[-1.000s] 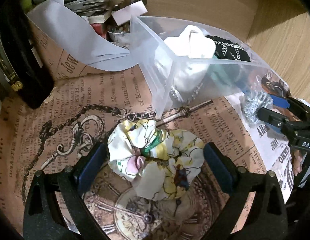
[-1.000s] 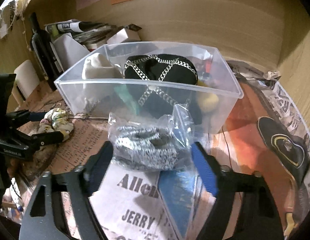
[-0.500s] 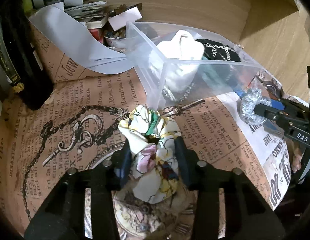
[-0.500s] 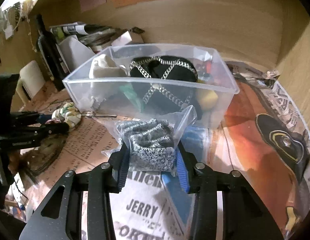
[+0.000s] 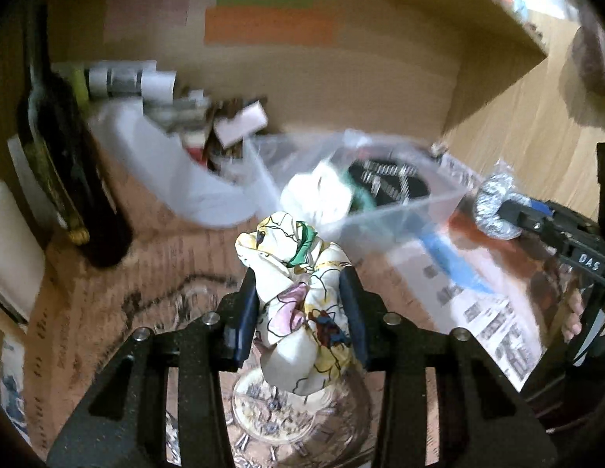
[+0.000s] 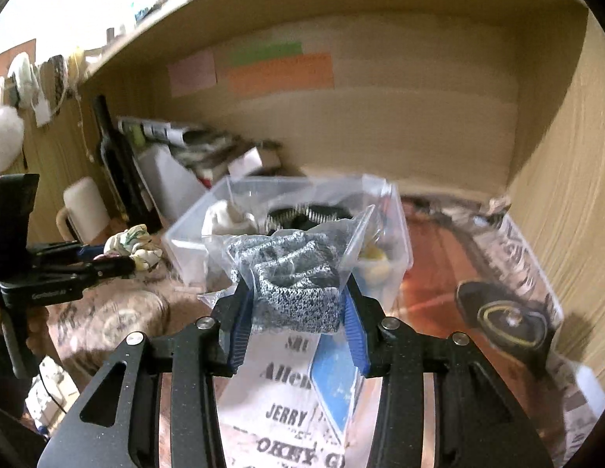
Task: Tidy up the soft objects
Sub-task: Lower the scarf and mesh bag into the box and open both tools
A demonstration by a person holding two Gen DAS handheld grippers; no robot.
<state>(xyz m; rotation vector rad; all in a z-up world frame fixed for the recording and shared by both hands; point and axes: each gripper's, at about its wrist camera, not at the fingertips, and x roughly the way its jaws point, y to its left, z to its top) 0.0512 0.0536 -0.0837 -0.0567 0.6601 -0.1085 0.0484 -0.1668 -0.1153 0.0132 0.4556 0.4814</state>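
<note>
My left gripper (image 5: 302, 312) is shut on a floral fabric scrunchie (image 5: 298, 292) and holds it above the printed desk cover; it also shows in the right wrist view (image 6: 134, 245). My right gripper (image 6: 296, 308) is shut on a grey knit item in a clear plastic bag (image 6: 294, 280), lifted just in front of the clear plastic bin (image 6: 400, 249). The bin (image 5: 439, 199) holds a white soft item (image 5: 314, 195) and a black item with chains (image 5: 388, 179). The bagged item also shows at the right of the left wrist view (image 5: 493, 206).
A dark bottle (image 5: 64, 163) stands at the left. Papers and small boxes (image 5: 193, 117) pile up behind the bin against the wooden back wall. A wooden side wall (image 6: 567, 195) closes the right. A white mug (image 6: 84, 210) stands at the left.
Both grippers closed on their items and lifted them off the desk: the left on the scrunchie, the right on the bagged knit item. Both views now tilt upward toward the bin.
</note>
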